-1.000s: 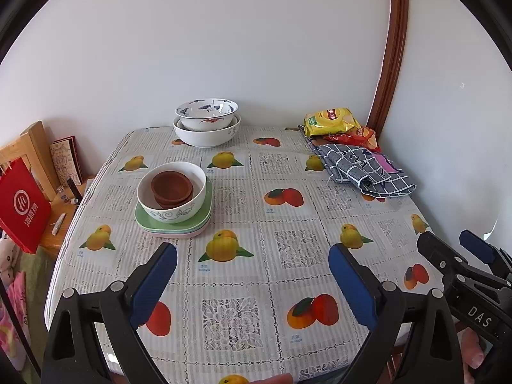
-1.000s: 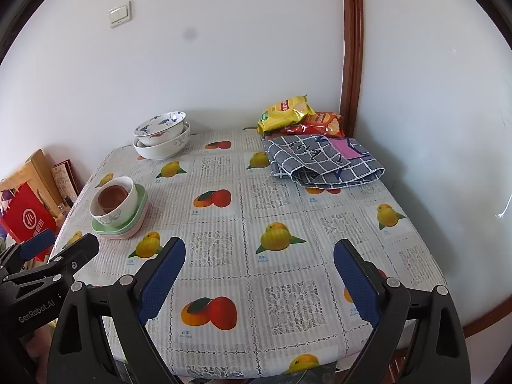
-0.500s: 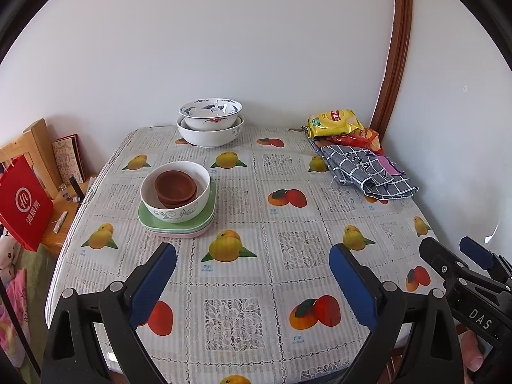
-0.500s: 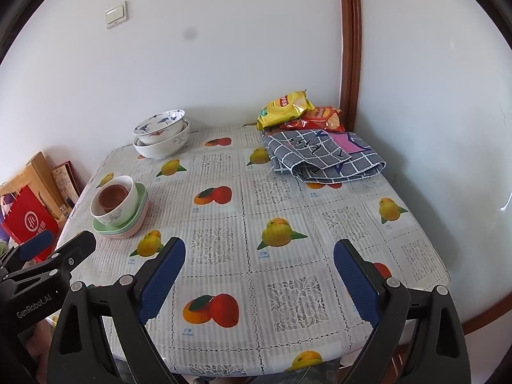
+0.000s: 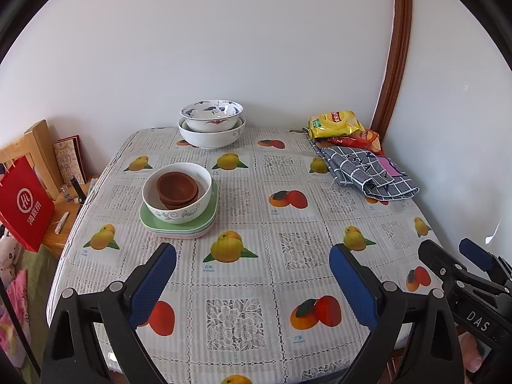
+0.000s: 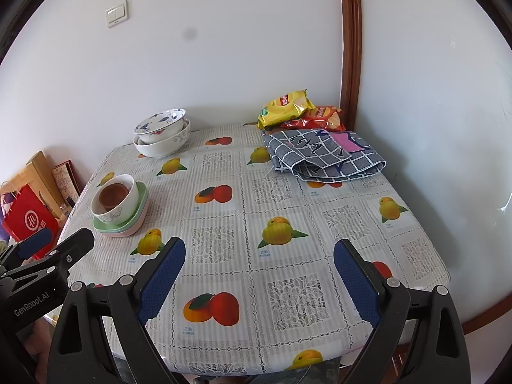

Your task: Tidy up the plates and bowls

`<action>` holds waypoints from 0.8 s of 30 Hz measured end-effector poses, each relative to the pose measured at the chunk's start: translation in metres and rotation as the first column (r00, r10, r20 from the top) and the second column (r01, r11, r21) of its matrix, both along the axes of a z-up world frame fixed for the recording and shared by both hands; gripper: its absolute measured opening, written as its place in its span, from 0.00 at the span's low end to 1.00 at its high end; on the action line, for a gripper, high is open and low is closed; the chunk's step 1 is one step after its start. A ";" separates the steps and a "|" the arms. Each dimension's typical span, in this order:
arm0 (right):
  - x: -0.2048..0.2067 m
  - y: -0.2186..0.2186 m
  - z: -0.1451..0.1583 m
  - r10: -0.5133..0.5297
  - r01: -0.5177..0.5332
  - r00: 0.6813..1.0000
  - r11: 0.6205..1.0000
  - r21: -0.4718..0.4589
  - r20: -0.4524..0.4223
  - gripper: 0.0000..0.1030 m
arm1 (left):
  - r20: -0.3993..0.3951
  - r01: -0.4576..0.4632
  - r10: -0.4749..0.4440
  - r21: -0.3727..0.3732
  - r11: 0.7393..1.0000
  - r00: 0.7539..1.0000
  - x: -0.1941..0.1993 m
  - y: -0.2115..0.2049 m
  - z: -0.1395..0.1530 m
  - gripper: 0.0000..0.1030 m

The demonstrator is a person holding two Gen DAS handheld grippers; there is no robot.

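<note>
Over the last second both tools have drawn back from the worktop [image 5: 256, 265], so the crockery sits a little farther ahead of them, which suggests the stacking is done or nearly so. The left tool [image 5: 252, 275] and right tool [image 6: 259, 272] are both spread wide and hold nothing. Ahead and left of the left tool, brown dishes [image 5: 177, 188] nest in a white bowl [image 5: 177, 200] on stacked plates [image 5: 179, 225]; far ahead by the wall, a blue-patterned bowl [image 5: 211, 116] sits in a larger white bowl [image 5: 211, 136].
</note>
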State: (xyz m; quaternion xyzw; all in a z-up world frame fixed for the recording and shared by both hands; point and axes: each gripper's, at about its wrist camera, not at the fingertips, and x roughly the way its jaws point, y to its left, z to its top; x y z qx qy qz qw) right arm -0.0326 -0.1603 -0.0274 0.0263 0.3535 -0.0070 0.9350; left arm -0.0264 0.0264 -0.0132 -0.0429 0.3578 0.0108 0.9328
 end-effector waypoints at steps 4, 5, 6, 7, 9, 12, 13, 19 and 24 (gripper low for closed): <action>-0.001 0.000 0.000 0.004 -0.004 1.000 1.000 -0.001 0.002 0.90 | -0.001 -0.002 0.002 -0.001 1.000 1.000 -0.001 0.000 0.001 0.94; -0.001 0.000 0.000 0.004 -0.004 1.000 1.000 -0.001 0.000 0.90 | -0.001 -0.001 0.001 -0.001 1.000 1.000 -0.001 0.001 0.001 0.94; -0.001 0.000 0.000 0.005 -0.005 1.000 1.000 0.000 0.000 0.90 | 0.000 -0.002 0.002 -0.001 1.000 1.000 -0.001 0.001 0.001 0.94; -0.001 -0.001 0.000 0.006 -0.006 1.000 1.000 0.001 0.001 0.90 | 0.000 -0.003 0.003 -0.002 1.000 1.000 -0.001 0.000 0.001 0.94; -0.001 -0.001 0.000 0.006 -0.006 1.000 1.000 0.000 0.000 0.90 | -0.001 -0.001 0.001 -0.001 1.000 1.000 -0.001 0.000 0.001 0.94; -0.002 -0.001 0.001 0.007 -0.007 1.000 1.000 0.002 0.002 0.90 | 0.002 -0.001 0.001 -0.002 1.000 1.000 -0.001 0.001 0.001 0.94; -0.002 -0.001 0.001 0.007 -0.007 1.000 1.000 0.002 0.003 0.90 | 0.002 -0.001 0.001 -0.001 1.000 1.000 -0.001 0.001 0.001 0.94; -0.003 -0.001 0.002 0.008 -0.008 1.000 1.000 0.004 0.004 0.90 | 0.009 -0.003 0.003 -0.003 1.000 1.000 -0.002 0.001 0.004 0.94; -0.003 -0.001 0.002 0.007 -0.007 1.000 1.000 0.004 0.004 0.90 | 0.013 -0.011 0.011 0.003 1.000 1.000 -0.003 0.002 0.006 0.94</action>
